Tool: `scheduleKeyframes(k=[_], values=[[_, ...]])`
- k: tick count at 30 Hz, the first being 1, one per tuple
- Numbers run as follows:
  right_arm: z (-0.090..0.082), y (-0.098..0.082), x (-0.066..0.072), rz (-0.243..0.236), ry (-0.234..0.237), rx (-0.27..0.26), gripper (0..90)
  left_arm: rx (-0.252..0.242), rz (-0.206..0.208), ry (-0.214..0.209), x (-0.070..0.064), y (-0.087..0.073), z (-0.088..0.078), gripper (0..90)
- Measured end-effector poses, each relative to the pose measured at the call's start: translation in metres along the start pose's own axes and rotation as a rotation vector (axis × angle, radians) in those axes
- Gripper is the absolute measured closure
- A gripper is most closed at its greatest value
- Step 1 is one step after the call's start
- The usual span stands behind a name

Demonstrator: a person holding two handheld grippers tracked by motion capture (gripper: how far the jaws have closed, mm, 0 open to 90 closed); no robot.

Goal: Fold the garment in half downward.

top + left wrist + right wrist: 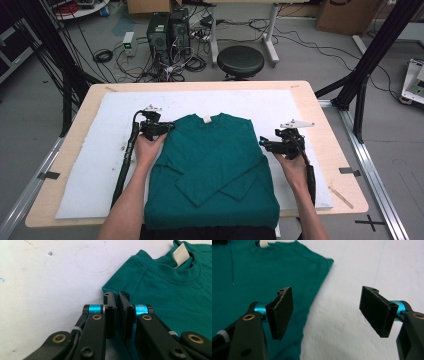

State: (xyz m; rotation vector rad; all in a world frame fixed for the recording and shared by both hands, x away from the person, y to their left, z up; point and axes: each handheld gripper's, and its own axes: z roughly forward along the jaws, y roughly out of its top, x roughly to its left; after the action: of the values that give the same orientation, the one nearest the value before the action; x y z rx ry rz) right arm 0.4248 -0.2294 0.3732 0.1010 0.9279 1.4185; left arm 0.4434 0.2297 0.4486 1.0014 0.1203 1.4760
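From the high view, the green T-shirt [212,170] lies flat on the white pad [110,165] that covers my counter [325,150], collar away from me, both sleeves already folded in across the body and the hem hanging over the near edge. My left tongs [169,128] sit at the shirt's left shoulder, my right tongs [262,142] just off its right edge. I judge it light, limp knit cotton: no stiffness at all, so it will sag and drag wherever it is not held, and a single-point lift would let the folds slide apart. The shoulders, where the seams give a doubled thickness, look like the best places to pinch, both at once.

In the left gripper view, my left tongs [117,297] are closed down tight, the two pads nearly meeting right at the shoulder corner of the T-shirt [170,295]; the edge of the cloth appears to be nipped between them, though the pinch itself is hidden. A small white neck tag [180,255] stands up inside the collar; I can read nothing on it.

In the right gripper view, my right tongs [327,312] stand wide apart and hold nothing, one pad over the T-shirt [262,275], the other over bare pad [367,265]. The tag [263,243] shows as a white scrap, blank from here. No brand or print shows anywhere.
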Motion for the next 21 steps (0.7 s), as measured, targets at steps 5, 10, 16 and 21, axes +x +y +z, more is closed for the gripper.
scheduleKeyframes(k=[5, 10, 16, 21], values=[[0.020, 0.020, -0.003, 0.006, 0.013, 0.031, 28.0, 0.001, 0.009, 0.007, -0.001, 0.000, 0.000, 84.6], [0.042, 0.035, -0.005, 0.002, 0.024, 0.056, 29.9, 0.001, 0.014, 0.011, -0.002, 0.000, 0.000, 84.5], [0.069, 0.039, -0.006, -0.002, 0.021, 0.085, 32.2, -0.003, 0.018, 0.014, -0.002, 0.000, 0.000, 84.5], [0.080, 0.042, -0.010, 0.019, 0.036, 0.099, 34.1, -0.002, 0.021, 0.017, -0.002, 0.000, 0.000, 84.5]])
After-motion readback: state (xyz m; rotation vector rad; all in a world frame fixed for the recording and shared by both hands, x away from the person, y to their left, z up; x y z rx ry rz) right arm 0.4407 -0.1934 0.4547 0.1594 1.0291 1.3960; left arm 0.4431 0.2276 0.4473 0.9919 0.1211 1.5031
